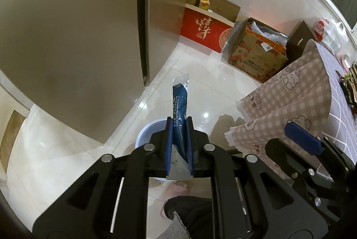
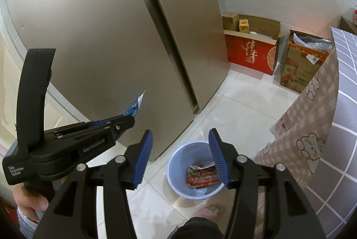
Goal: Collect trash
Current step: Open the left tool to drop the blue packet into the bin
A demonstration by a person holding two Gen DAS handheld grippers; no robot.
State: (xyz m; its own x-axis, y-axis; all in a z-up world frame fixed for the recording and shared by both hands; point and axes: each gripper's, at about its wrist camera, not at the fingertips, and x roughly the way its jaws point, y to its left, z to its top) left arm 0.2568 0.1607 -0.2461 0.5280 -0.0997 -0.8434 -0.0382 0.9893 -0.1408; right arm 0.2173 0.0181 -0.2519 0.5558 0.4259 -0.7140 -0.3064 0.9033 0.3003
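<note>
A: Two grippers hang over a pale blue bin (image 2: 196,168) on the tiled floor. What could go wrong from here?

B: The blue sachet (image 1: 180,105) is long, light and flat. If the left gripper (image 1: 179,145) lets go while off-centre, the sachet could likely flutter past the rim onto the tiles. In the left wrist view the bin (image 1: 147,131) sits just below and slightly left of the fingertips, mostly hidden behind them.

A: And the claws themselves?

B: The left is clenched on the sachet's lower half, the top standing clear above the pads. The right gripper (image 2: 180,158) is spread wide, holding nothing, touching nothing; the bin, with a red wrapper (image 2: 202,176) inside, shows between its fingers (image 2: 142,158).
</note>
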